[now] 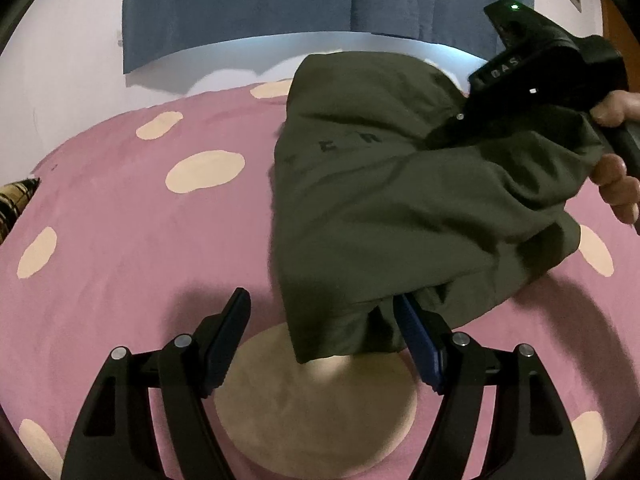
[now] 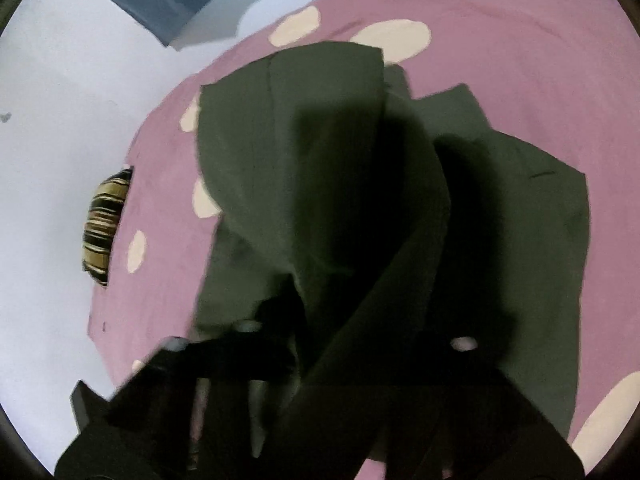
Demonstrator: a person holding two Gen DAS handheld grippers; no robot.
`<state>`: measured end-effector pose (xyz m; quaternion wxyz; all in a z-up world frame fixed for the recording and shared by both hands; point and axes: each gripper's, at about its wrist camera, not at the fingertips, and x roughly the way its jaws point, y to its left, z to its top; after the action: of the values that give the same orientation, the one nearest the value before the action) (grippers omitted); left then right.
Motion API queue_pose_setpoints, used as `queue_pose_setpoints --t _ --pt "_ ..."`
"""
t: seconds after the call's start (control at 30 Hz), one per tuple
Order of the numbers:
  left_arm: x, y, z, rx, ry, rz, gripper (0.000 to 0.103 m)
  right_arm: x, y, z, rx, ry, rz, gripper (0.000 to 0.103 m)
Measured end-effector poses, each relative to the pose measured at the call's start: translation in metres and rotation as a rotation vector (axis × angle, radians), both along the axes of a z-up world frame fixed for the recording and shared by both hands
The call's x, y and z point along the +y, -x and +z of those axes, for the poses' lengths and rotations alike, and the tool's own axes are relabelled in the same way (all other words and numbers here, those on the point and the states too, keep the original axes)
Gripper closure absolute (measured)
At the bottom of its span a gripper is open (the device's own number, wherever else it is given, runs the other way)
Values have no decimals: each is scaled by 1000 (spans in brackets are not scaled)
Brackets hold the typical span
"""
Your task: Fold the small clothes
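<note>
Fabric on that dark olive garment (image 1: 384,208) looked soft, light and floppy, so I'd guess a pinch at a hem or corner was the way to hold it, not the bunched middle. It was half lifted off the pink spotted bedspread (image 1: 132,216), creased, with faint dark lettering on the front. The left tool (image 1: 324,336) was spread wide with cloth draped over one finger, and the right tool (image 1: 452,132) was buried in folds, so I couldn't tell its state.

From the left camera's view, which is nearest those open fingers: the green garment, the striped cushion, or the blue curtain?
1. Green garment: draped over the right finger of the left gripper.
2. Striped cushion: far left edge.
3. Blue curtain: on the back wall.
</note>
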<state>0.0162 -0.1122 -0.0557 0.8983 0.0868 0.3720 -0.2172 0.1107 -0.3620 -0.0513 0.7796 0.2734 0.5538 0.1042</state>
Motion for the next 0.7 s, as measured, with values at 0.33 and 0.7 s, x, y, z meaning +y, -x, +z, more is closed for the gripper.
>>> queue_pose_setpoints --t 0.33,0.7 --pt "-12 19 12 -92 -15 2 27 15 -5 78 -191 -164 11 97" --pt "-18 -11 4 -17 -14 164 22 -36 11 92 -265 -225 -49 97"
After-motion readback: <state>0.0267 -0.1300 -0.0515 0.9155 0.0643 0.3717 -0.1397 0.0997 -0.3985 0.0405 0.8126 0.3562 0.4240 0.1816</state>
